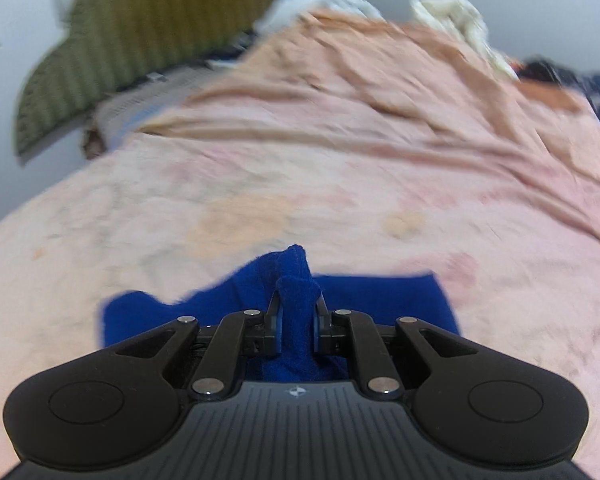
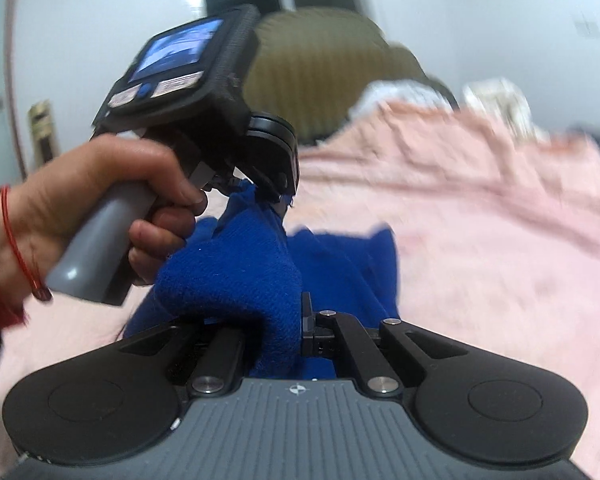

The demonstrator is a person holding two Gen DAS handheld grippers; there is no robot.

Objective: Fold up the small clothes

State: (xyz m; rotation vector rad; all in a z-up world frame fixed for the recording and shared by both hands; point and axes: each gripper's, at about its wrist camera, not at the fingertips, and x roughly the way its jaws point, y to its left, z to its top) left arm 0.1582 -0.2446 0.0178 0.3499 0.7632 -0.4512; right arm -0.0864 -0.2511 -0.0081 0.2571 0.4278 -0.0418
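A small blue knitted garment (image 1: 380, 304) lies partly on the pink bed cover (image 1: 300, 184). My left gripper (image 1: 297, 312) is shut on a bunched edge of the blue garment, which sticks up between its fingers. In the right wrist view the blue garment (image 2: 236, 276) drapes over my right gripper (image 2: 284, 320), which is shut on a fold of it; its left finger is hidden under the cloth. The left gripper (image 2: 266, 196), held in a hand, shows there above and ahead, holding the garment's other end lifted.
An olive ribbed pillow (image 1: 140, 36) lies at the far left end of the bed. White and cream clothes (image 1: 456, 16) are piled at the far end, with dark clothes (image 1: 580, 84) at the right. White walls stand behind. Both views are motion-blurred.
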